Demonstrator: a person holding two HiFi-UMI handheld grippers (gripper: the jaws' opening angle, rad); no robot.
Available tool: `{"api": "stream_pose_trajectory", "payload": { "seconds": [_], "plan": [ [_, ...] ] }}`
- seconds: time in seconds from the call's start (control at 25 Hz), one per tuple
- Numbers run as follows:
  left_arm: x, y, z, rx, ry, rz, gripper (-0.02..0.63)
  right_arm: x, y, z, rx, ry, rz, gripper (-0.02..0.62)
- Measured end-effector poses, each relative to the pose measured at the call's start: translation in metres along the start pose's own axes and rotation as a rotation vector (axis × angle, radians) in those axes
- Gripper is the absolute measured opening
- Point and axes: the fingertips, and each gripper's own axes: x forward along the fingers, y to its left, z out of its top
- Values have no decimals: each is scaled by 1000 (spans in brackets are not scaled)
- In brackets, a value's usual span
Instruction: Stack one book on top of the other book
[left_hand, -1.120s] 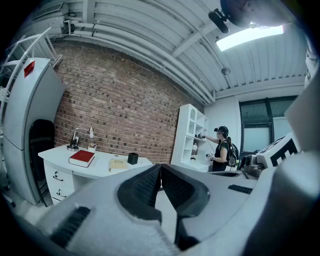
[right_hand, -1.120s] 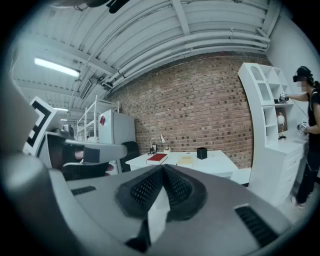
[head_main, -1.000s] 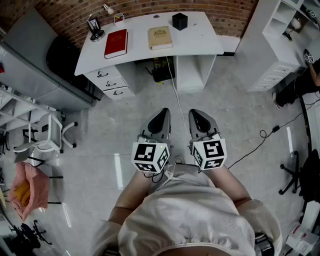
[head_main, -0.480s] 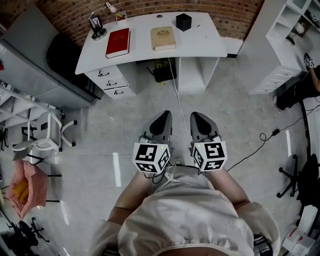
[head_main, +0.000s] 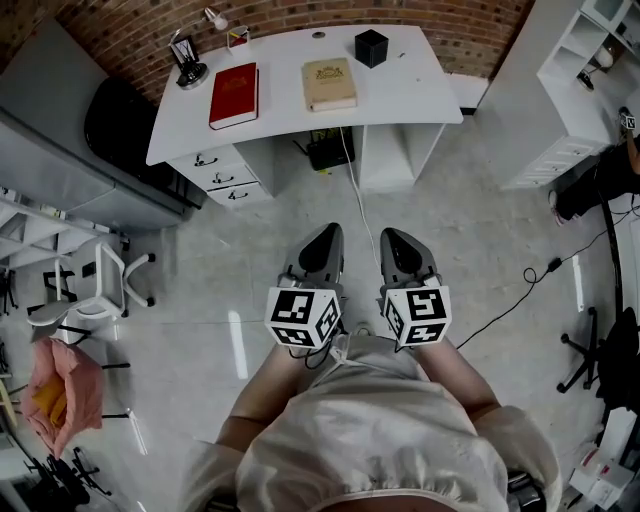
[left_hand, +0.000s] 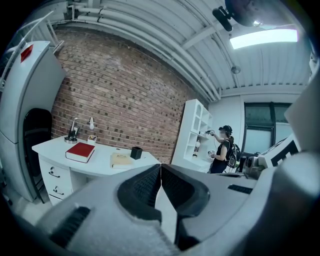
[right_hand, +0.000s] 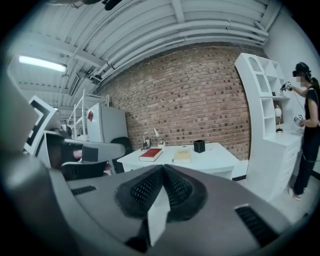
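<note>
— Where are the 2 books?
— Red hardcover book (head_main: 234, 96) lies flat on the white curved desk (head_main: 400, 90); tan hardcover book (head_main: 329, 84) lies to its right, not touching.
— Tools?
— Left gripper (head_main: 326, 233): jaws pressed together, empty. Right gripper (head_main: 392, 238): same. Both well short of the desk.

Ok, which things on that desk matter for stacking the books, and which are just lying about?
For the job: red book, tan book, the white desk under them.
Lying about: black box, desk lamp.
</note>
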Motion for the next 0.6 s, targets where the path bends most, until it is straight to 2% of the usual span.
{"api": "stream_pose_trajectory", "payload": {
  "seconds": [0.28, 0.6],
  "plan": [
    [42, 62, 24, -30, 17, -34, 20, 68, 5, 18, 8, 35, -43, 28],
    [83, 155, 62, -32, 19, -85, 20, 157, 33, 44, 0, 40, -115, 28]
  ]
}}
